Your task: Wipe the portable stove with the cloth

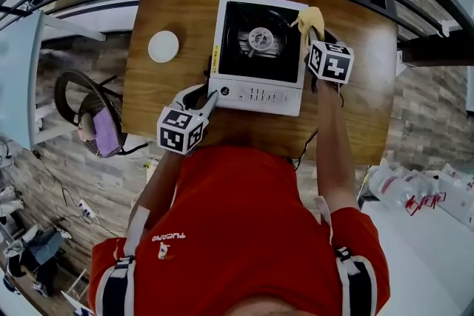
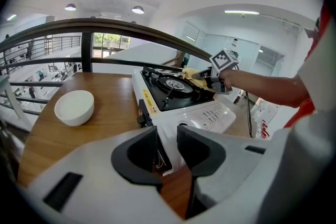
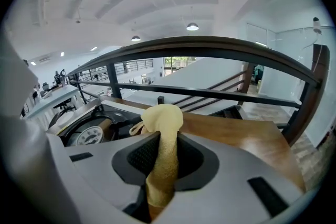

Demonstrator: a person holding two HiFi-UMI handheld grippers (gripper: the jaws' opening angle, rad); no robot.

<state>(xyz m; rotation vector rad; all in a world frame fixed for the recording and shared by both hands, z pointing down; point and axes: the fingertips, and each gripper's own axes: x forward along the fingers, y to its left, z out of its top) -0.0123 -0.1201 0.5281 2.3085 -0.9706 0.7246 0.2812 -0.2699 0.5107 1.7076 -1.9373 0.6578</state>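
The portable stove [image 1: 255,94] is white with a black top and sits in the middle of the wooden table [image 1: 167,96]. My right gripper [image 1: 315,33] is shut on the yellow cloth [image 1: 310,17] at the stove's far right corner. In the right gripper view the cloth [image 3: 164,128] stands bunched between the jaws of that gripper [image 3: 163,157], with the burner [image 3: 89,136] to the left. My left gripper [image 1: 209,97] rests at the stove's front left corner. Its jaws [image 2: 168,147] stand a narrow gap apart, with the stove [image 2: 205,113] just beyond them.
A white bowl [image 1: 164,46] sits on the table left of the stove and shows as the bowl [image 2: 74,106] in the left gripper view. A dark railing [image 3: 210,47] runs past the table's far edge. Bare wood [image 3: 247,139] lies right of the stove.
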